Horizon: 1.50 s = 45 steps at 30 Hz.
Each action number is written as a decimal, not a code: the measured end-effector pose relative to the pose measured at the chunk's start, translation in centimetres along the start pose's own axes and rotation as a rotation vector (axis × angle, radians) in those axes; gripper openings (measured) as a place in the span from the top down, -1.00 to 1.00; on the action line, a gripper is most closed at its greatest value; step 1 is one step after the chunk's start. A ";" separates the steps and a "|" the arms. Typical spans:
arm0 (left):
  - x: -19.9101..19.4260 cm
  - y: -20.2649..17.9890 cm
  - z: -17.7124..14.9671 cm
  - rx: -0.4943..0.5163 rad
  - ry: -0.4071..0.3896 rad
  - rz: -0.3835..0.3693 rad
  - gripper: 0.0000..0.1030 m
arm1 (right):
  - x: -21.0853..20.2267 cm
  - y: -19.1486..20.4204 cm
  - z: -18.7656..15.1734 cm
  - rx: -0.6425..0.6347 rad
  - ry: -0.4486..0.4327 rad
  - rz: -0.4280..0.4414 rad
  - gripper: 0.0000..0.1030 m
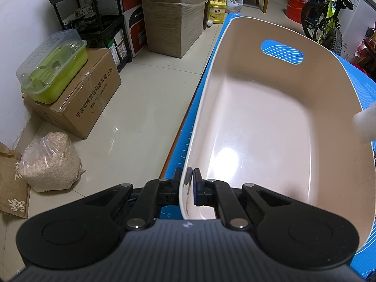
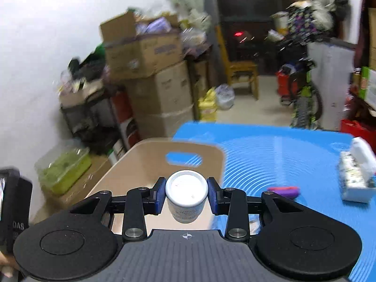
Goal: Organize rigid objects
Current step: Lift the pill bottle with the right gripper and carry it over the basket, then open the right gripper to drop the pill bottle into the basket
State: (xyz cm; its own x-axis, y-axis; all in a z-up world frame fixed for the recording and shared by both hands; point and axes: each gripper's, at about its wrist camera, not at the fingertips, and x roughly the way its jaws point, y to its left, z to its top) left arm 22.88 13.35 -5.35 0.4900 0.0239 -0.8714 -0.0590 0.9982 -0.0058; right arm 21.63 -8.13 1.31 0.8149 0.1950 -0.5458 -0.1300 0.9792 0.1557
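Observation:
A beige plastic bin (image 1: 270, 122) with a handle slot stands on the blue mat (image 1: 185, 148); its inside holds nothing that I can see. My left gripper (image 1: 188, 183) is shut on the bin's near left rim. In the right wrist view my right gripper (image 2: 186, 193) is shut on a white bottle (image 2: 186, 193), held upright above the near end of the bin (image 2: 150, 162). A blurred white shape (image 1: 366, 127) shows at the right edge of the left wrist view. A purple object (image 2: 284, 190) and a white printed pack (image 2: 357, 176) lie on the mat (image 2: 282, 150).
The table's left edge runs beside the bin, with tiled floor below. Cardboard boxes (image 1: 77, 98), a green lidded container (image 1: 54, 68), a bag of grain (image 1: 49, 164) and a black shelf (image 1: 91, 16) stand at the left. A bicycle (image 1: 326, 23) and wooden chair (image 2: 239, 70) stand behind.

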 end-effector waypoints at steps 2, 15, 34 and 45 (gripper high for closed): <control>0.0 0.0 0.0 0.000 0.000 0.000 0.80 | 1.1 1.0 -0.4 0.003 0.043 0.022 0.14; 0.1 -0.2 -0.1 0.008 0.000 0.009 0.80 | 7.4 6.1 -4.5 -0.209 0.304 0.007 0.14; 0.2 -0.3 -0.1 0.007 0.002 0.007 0.80 | 5.6 5.6 -4.0 -0.239 0.266 0.025 -0.26; 0.2 -0.3 -0.1 0.007 0.002 0.008 0.79 | -0.4 -2.1 -1.8 -0.128 0.140 -0.063 -0.32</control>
State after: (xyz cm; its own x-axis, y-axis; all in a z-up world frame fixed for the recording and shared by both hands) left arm 22.93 13.02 -5.60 0.4876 0.0316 -0.8725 -0.0569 0.9984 0.0044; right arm 20.51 -10.14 -0.27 0.7386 0.1297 -0.6615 -0.1591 0.9871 0.0159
